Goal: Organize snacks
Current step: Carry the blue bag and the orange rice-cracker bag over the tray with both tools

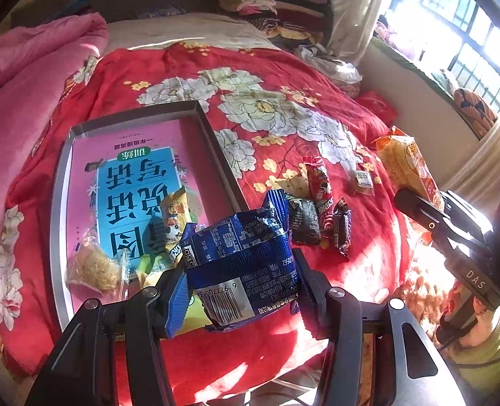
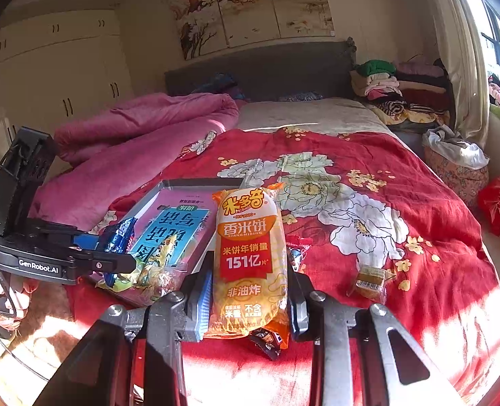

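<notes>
My left gripper (image 1: 241, 280) is shut on a blue snack packet (image 1: 239, 257) and holds it above the near right corner of a metal tray (image 1: 60, 182). The tray holds a pink book, a yellow snack (image 1: 173, 223) and a clear bag of noodles (image 1: 92, 267). My right gripper (image 2: 248, 301) is shut on an orange rice cracker pack (image 2: 250, 257), lifted over the red bedspread; the pack also shows in the left wrist view (image 1: 407, 165). The left gripper with the blue packet (image 2: 119, 233) appears at left in the right wrist view, by the tray (image 2: 182, 182).
Loose snacks lie on the red floral bedspread (image 1: 283, 77): a red packet (image 1: 320, 189), a dark packet (image 1: 304, 220), a small brown bar (image 1: 342, 226) and a small cake (image 1: 363, 181), also seen in the right wrist view (image 2: 371, 282). A pink quilt (image 2: 141, 128) lies left, clothes (image 2: 385, 91) at the back right.
</notes>
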Action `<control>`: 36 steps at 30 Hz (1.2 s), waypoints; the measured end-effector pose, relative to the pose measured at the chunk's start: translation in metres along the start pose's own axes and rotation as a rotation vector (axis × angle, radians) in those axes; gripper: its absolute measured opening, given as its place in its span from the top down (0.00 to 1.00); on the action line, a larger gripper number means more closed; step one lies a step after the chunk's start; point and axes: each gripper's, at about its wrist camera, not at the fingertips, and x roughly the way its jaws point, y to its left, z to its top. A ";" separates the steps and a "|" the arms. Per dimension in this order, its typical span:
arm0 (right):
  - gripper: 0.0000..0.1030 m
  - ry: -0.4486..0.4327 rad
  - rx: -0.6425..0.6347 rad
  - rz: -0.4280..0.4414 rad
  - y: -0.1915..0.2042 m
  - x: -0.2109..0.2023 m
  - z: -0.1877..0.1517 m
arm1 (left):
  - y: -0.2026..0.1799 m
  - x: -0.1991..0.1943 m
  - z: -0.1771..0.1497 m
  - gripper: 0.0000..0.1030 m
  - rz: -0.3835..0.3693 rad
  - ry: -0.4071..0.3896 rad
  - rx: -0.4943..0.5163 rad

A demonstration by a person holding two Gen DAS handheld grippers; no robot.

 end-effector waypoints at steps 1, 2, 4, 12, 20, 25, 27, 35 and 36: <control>0.67 0.000 -0.001 0.000 0.001 0.000 0.001 | 0.001 -0.001 0.000 0.46 0.000 -0.002 -0.002; 0.67 -0.001 -0.003 0.001 0.002 -0.001 0.002 | 0.002 -0.002 0.000 0.46 0.001 -0.005 -0.003; 0.67 -0.002 -0.007 0.004 0.005 -0.002 0.003 | 0.003 -0.005 -0.001 0.46 0.005 -0.011 -0.005; 0.67 -0.006 -0.026 0.018 0.017 -0.004 0.008 | 0.012 -0.012 -0.002 0.46 0.010 -0.028 -0.025; 0.67 -0.016 -0.042 0.030 0.030 -0.005 0.016 | 0.026 -0.019 -0.003 0.46 0.010 -0.050 -0.054; 0.67 -0.015 -0.053 0.035 0.037 -0.004 0.019 | 0.038 -0.026 -0.004 0.46 0.014 -0.067 -0.079; 0.67 -0.014 -0.058 0.037 0.040 -0.003 0.019 | 0.043 -0.028 -0.005 0.46 0.019 -0.073 -0.090; 0.67 -0.008 -0.071 0.049 0.048 0.001 0.021 | 0.065 -0.038 -0.007 0.46 0.043 -0.095 -0.134; 0.67 -0.007 -0.072 0.052 0.049 0.002 0.021 | 0.067 -0.038 -0.008 0.46 0.049 -0.097 -0.140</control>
